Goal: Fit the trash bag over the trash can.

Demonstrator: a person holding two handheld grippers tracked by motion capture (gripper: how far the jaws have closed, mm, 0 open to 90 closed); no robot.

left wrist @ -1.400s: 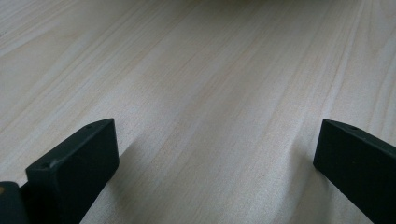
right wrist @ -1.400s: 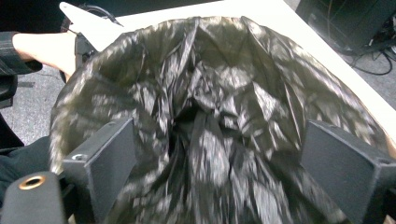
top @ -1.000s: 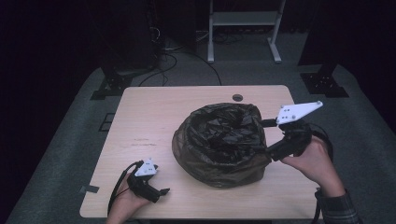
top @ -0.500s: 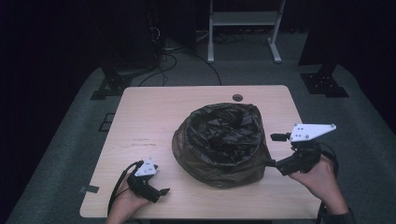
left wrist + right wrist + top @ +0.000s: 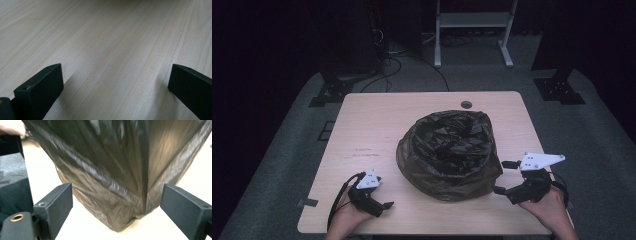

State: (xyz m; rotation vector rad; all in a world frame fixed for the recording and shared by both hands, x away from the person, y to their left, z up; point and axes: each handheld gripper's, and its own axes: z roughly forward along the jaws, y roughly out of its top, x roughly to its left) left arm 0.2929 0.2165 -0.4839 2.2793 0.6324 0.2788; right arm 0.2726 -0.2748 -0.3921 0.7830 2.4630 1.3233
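1. The crinkly black plastic bag (image 5: 447, 152) sits mid-frame on the pale wooden bench (image 5: 377, 125).
2. It looks soft, light and slippery; pinch a loose fold near its rim.
3. The right gripper (image 5: 507, 177) waits lower right beside it, fingers (image 5: 53, 205) spread.
4. The left gripper (image 5: 384, 206) rests lower left, fingers spread.

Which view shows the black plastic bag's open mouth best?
The high view: it looks down into the black plastic bag, showing its whole crumpled rim and dark interior on the table. The right gripper view shows just the bag's glossy side and bottom corner, up close between open jaws. The left gripper view looks across bare tabletop.
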